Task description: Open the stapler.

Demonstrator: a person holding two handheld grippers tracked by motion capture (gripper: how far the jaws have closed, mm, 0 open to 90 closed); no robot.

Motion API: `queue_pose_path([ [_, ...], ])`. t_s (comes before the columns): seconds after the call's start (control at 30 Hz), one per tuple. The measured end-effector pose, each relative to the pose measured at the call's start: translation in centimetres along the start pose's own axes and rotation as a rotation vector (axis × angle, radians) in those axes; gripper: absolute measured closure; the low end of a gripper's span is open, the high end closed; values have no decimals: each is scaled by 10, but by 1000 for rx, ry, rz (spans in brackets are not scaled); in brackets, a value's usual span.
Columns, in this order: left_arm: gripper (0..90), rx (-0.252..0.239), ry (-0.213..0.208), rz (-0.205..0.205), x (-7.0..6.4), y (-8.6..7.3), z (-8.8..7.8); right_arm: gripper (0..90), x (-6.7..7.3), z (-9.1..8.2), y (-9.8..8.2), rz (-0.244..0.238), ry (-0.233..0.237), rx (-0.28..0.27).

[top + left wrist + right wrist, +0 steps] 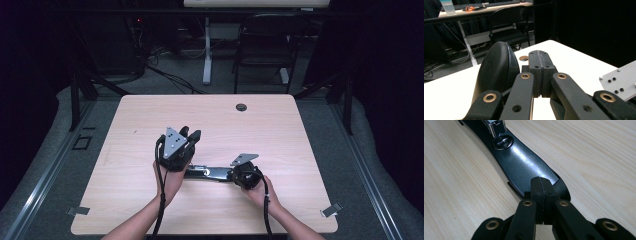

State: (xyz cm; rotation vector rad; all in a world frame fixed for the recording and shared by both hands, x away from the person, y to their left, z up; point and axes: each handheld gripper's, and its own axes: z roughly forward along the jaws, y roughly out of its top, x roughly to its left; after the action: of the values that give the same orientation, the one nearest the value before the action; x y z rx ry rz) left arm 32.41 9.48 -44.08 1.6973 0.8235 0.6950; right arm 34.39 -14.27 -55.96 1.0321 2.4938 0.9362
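Note:
A black stapler (210, 172) lies swung open near the front middle of the wooden table (260, 125). Its flat base (524, 165) with the metal anvil (503, 142) runs away from my right gripper (541, 183), which is shut with its tips resting on the base's near end. In the high view that right gripper (231, 174) sits at the stapler's right end. My left gripper (192, 134) is raised over the stapler's left end, tilted up, jaws shut (539, 56). The stapler's rounded black top (496, 67) stands up against its left finger, outside the jaws.
A round cable hole (241, 107) sits near the table's far edge. Beyond the table stand a black chair (265, 45) and a desk leg (206, 50). The right gripper's grey plate (619, 80) shows at the lower right of the left gripper view.

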Motion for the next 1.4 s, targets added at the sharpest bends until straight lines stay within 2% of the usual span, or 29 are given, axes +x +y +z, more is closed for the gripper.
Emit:
queue_pose_path([
  [0.33, 900, -2, 10, -5, 10, 2, -7, 900, 0, 0, 0, -3, -1, 5],
  [0.47, 900, -16, 16, -25, 14, 1, -10, 900, 0, 0, 0, -3, -1, 4],
  [0.8, 900, -13, 30, -25, 26, 2, -19, 900, 0, 0, 0, 0, 3, -4],
  [0.97, 900, -23, 62, -65, 41, 0, -27, 900, 0, 0, 0, 1, 2, -3],
  [1.07, 900, -19, 79, -74, 48, -4, -32, 900, 0, 0, 0, 2, 2, -4],
  [1.2, 900, -17, 88, -90, 54, -7, -36, 900, 0, 0, 0, 5, 2, -6],
  [1.4, 900, -11, 92, -88, 57, -7, -36, 900, 1, 0, -1, 14, -3, -9],
])
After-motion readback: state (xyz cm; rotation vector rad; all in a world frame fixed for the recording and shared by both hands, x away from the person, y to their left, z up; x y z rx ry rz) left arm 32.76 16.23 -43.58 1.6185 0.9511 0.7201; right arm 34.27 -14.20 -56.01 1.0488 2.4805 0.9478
